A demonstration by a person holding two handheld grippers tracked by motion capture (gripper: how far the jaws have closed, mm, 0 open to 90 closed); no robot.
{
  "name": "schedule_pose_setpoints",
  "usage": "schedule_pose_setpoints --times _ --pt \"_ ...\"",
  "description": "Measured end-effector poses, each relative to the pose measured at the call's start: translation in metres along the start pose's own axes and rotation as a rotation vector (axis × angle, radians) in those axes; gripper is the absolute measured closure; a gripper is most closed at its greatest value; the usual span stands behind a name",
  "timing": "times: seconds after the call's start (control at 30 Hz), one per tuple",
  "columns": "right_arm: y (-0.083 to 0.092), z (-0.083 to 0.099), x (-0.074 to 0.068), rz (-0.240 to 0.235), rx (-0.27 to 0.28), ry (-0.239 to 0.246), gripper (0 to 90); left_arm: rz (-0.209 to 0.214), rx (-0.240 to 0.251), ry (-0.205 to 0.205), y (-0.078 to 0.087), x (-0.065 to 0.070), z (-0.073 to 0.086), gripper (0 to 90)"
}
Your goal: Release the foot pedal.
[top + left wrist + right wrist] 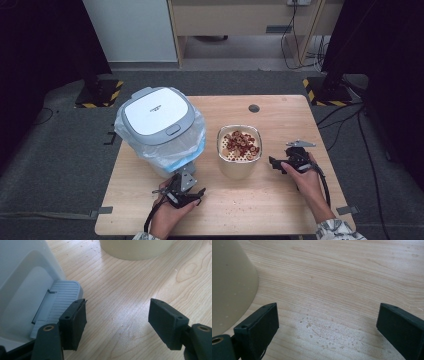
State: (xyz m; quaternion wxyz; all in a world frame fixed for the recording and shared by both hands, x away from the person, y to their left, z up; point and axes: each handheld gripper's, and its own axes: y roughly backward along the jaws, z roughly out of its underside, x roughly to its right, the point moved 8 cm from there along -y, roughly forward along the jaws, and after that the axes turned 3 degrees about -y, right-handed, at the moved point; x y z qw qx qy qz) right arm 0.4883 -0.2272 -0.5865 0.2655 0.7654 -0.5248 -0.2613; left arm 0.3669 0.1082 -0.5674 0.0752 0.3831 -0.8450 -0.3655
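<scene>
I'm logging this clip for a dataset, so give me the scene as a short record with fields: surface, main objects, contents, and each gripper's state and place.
surface: wooden table, small crumbs scattered on it
bin: white lidded bin with a plastic liner, lid closed, at table left
container: beige container at table centre, upright
contents: reddish round pieces on its perforated insert
left gripper: open, holds nothing, on the table by the bin's foot pedal
right gripper: open, holds nothing, just right of the container
</scene>
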Motion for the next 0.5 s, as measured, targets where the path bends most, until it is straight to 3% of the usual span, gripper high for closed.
schedule_pose_setpoints --times 0.13,0.27,0.37,0.5 --pt "-0.005 0.003 0.001 0.017 -0.017 -0.011 4.6 0.0 0.0 -0.001 0.0 0.0 0.0 29.4" --pt "-0.009 0.006 -0.004 0.074 -0.024 0.048 2.6 -0.001 0.0 -0.001 0.0 0.0 0.0 29.4" --pt "-0.009 0.007 -0.011 0.044 -0.036 0.079 0.9 -0.001 0.0 -0.001 0.0 0.0 0.0 29.4" --pt "-0.009 0.008 -0.012 0.043 -0.037 0.075 0.8 0.0 0.0 -0.001 0.0 0.0 0.0 29.4"
